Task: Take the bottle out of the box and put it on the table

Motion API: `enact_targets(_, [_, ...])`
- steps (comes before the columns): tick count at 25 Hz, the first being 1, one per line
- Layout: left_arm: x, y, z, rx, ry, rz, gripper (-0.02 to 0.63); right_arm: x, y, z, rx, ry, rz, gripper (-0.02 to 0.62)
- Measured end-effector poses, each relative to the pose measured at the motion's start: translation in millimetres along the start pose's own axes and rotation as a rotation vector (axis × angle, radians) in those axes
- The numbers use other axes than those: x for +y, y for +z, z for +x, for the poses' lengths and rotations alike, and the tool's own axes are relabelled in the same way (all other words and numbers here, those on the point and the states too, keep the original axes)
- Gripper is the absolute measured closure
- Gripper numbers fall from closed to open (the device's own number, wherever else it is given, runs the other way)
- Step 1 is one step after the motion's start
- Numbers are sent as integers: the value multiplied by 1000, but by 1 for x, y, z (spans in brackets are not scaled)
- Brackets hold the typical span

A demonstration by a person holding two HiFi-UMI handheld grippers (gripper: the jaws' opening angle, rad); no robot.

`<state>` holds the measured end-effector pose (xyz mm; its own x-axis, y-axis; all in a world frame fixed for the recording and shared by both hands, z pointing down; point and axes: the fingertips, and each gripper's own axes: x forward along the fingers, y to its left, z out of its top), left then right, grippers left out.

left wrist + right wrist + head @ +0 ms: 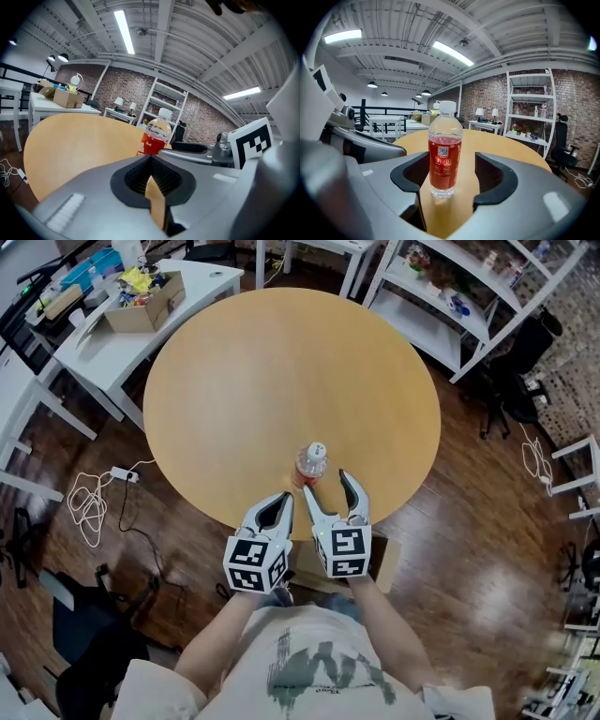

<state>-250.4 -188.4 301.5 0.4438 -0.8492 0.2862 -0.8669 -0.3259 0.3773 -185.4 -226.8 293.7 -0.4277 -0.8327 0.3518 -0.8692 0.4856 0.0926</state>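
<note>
A clear bottle [310, 463] of red drink with a white cap stands upright on the round wooden table [281, 371], close to its near edge. My right gripper [328, 486] is open. In the right gripper view the bottle [444, 154] stands in the gap in front of the dark pads [411, 177], with space on both sides. My left gripper [280, 497] is shut and empty, left of the bottle [154, 138] and a little short of it. A brown cardboard box [386, 563] shows below the table edge, under my hands.
At the back left, a white desk [187, 282] carries a cardboard box of clutter [141, 301]. White shelving [450, 306] stands at the back right, with a dark office chair [520, 371] beside it. Cables [89, 502] lie on the wooden floor to the left.
</note>
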Motion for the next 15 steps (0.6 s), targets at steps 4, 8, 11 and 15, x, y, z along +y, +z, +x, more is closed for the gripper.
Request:
enact_targets(4, [-16,-5,4,2,-44,-5,606,-5,-2,-17,18,-14,15,318])
enact_targets(8, [-33,-9,8,5,-85,4,606,-9,0,-36,15,-32,26,336])
enact_targets(11, [-42,-6,9,-1,-106,12,606,-10,6,-49,1,-37,31,362])
enact_targets(15, [-61,-1,-2,-13,-126,1,606,-8,11,-75,-18,-35,37,393])
